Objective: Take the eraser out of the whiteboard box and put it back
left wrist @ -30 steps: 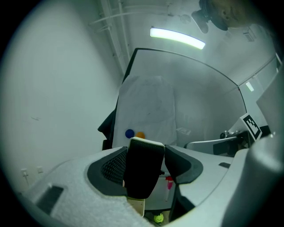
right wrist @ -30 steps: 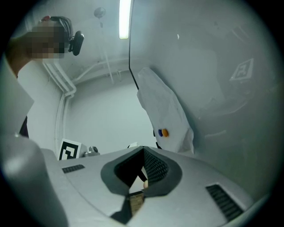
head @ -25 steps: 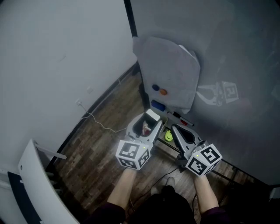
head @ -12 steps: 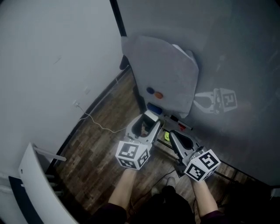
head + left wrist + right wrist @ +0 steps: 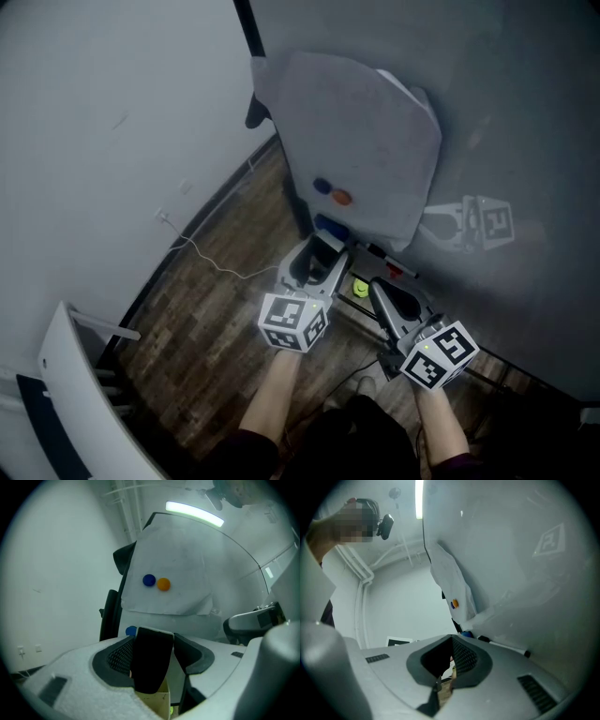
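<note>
Kept the left gripper (image 5: 153, 667) clamped on one black eraser (image 5: 151, 648), white-backed, lower end right at the rim of one beige box (image 5: 157, 704); could not tell whether dipped inside. Held the right gripper (image 5: 445, 667) just beside the left, jaws closed together on nothing. Counted two grippers and two round magnets, one blue (image 5: 322, 187) and one orange (image 5: 343, 197), side by side on one pale sheet (image 5: 366, 122) hanging against the whiteboard (image 5: 525, 112). Counted also one blue object (image 5: 330, 225) and one black marker (image 5: 389, 262) below the sheet. Compared with half a second before: same grip on the eraser, left gripper's marker cube slightly nearer the board, right gripper about where it was. Stood over a dark wood-plank floor (image 5: 216, 319) with one white cable (image 5: 202, 251) trailing across it, beside a plain white wall (image 5: 112, 112).
</note>
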Action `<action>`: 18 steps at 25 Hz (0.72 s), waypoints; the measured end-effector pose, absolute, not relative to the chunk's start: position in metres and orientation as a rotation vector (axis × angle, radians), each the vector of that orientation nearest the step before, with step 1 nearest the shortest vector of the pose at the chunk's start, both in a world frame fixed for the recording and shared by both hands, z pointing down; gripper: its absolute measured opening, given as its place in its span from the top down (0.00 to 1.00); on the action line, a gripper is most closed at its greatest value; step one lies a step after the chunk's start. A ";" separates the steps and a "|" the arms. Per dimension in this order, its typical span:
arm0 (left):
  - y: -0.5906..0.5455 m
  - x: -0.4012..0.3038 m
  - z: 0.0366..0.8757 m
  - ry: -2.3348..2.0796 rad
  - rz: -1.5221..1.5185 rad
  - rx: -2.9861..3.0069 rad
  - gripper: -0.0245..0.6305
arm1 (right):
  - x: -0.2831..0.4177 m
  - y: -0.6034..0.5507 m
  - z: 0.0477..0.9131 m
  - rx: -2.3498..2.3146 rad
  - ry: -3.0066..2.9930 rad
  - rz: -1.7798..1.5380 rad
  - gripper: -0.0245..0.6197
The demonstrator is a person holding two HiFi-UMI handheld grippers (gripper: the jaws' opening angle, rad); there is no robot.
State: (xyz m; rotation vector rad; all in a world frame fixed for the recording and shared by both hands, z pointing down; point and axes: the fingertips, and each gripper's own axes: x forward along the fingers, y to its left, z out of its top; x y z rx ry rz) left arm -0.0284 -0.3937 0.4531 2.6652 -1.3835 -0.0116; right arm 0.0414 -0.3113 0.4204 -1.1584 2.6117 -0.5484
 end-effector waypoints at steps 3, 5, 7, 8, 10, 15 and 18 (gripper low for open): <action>-0.395 -0.024 0.450 -1.381 -0.058 2.698 0.57 | 0.044 -0.312 0.425 -1.165 2.614 -0.553 0.96; -0.395 -0.023 0.449 -1.385 -0.082 2.711 0.56 | 0.045 -0.315 0.427 -1.167 2.615 -0.555 0.96; -0.397 -0.022 0.450 -1.390 -0.079 2.715 0.57 | 0.046 -0.317 0.428 -1.169 2.615 -0.555 0.96; -0.397 -0.022 0.452 -1.389 -0.074 2.714 0.57 | 0.047 -0.318 0.429 -1.170 2.616 -0.557 0.96; -0.398 -0.022 0.454 -1.383 -0.063 2.710 0.56 | 0.047 -0.319 0.430 -1.170 2.616 -0.561 0.96; -0.397 -0.021 0.453 -1.369 -0.045 2.718 0.56 | 0.045 -0.319 0.429 -1.162 2.621 -0.566 0.96; -0.397 -0.019 0.452 -1.358 -0.040 2.729 0.56 | 0.045 -0.319 0.431 -1.162 2.622 -0.571 0.96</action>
